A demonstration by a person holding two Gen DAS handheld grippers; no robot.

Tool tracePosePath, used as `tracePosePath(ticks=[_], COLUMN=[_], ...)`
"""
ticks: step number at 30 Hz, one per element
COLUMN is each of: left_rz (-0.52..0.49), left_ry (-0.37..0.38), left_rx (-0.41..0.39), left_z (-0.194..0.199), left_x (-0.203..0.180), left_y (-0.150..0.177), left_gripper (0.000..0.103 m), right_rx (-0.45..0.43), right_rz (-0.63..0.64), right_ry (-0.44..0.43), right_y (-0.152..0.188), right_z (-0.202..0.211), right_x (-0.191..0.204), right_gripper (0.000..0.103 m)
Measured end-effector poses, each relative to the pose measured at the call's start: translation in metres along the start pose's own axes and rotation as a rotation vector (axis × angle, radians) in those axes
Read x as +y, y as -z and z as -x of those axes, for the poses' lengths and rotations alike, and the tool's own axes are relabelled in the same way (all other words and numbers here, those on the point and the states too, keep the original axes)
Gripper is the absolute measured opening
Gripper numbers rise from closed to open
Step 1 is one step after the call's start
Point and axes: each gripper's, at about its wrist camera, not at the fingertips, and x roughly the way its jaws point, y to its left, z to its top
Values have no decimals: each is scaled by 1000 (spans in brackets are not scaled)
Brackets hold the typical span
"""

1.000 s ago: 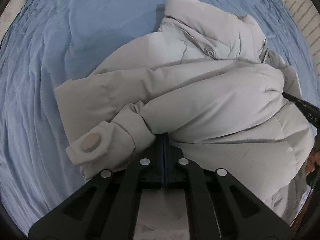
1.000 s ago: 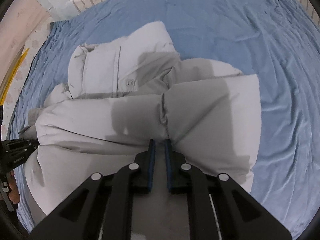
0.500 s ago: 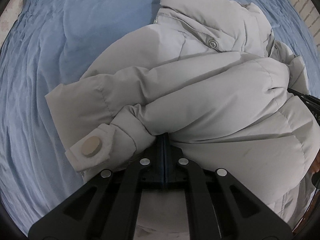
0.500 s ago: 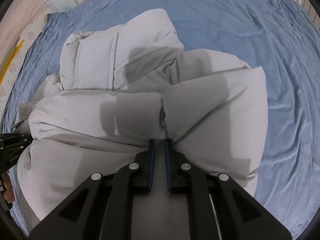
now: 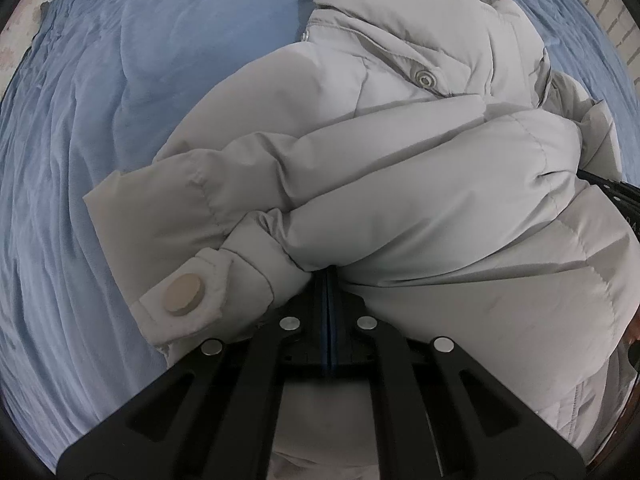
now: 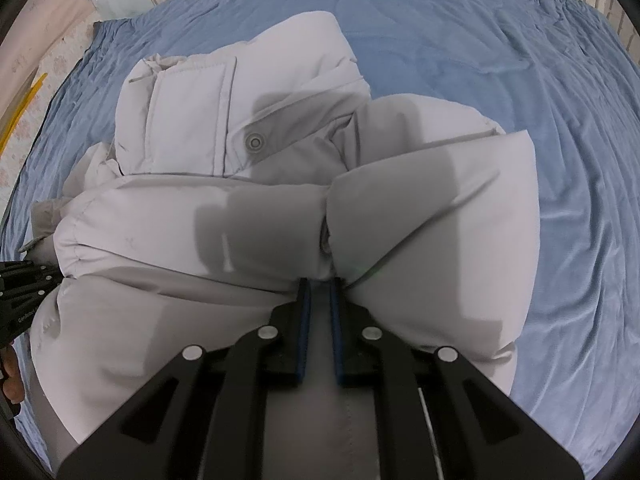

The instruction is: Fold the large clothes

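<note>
The left gripper (image 5: 328, 280) is pinching the jacket (image 5: 400, 208) beside its cuff (image 5: 200, 300), while the right gripper (image 6: 319, 292) is clamping a fold ahead, over the sheet (image 6: 520, 60).

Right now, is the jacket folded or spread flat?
Partly folded: the jacket has its lower part doubled over toward the collar, bunched where both grippers pinch it.

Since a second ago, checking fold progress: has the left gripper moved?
Yes. The left gripper, clamping the puffer jacket, advanced toward its collar; less blue sheet shows beyond.
</note>
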Motion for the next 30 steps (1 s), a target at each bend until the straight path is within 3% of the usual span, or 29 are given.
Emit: tracePosePath(ticks=[13, 16, 18, 21, 25, 30], left_rz=[7, 9, 10, -9, -31, -31], left_ry=[-9, -37, -28, 2, 21, 8], left_rx=[16, -7, -49, -123, -140, -73], left_z=[-6, 16, 36, 64, 70, 41], left_x=[-1, -1, -5, -16, -34, -40], left_y=[-5, 4, 16, 36, 57, 61], left_gripper=[3, 2, 8, 11, 12, 11], right_rx=[20, -25, -91, -169, -143, -66], right_rz=[33, 18, 10, 19, 20, 18], right_ry=[39, 24, -13, -53, -53, -31], right_y=[-5, -3, 3, 20, 48, 64], right_z=[-1, 27, 54, 95, 103, 62], right_x=[11, 10, 9, 12, 15, 18], right_gripper=[8, 17, 32, 35, 35, 33])
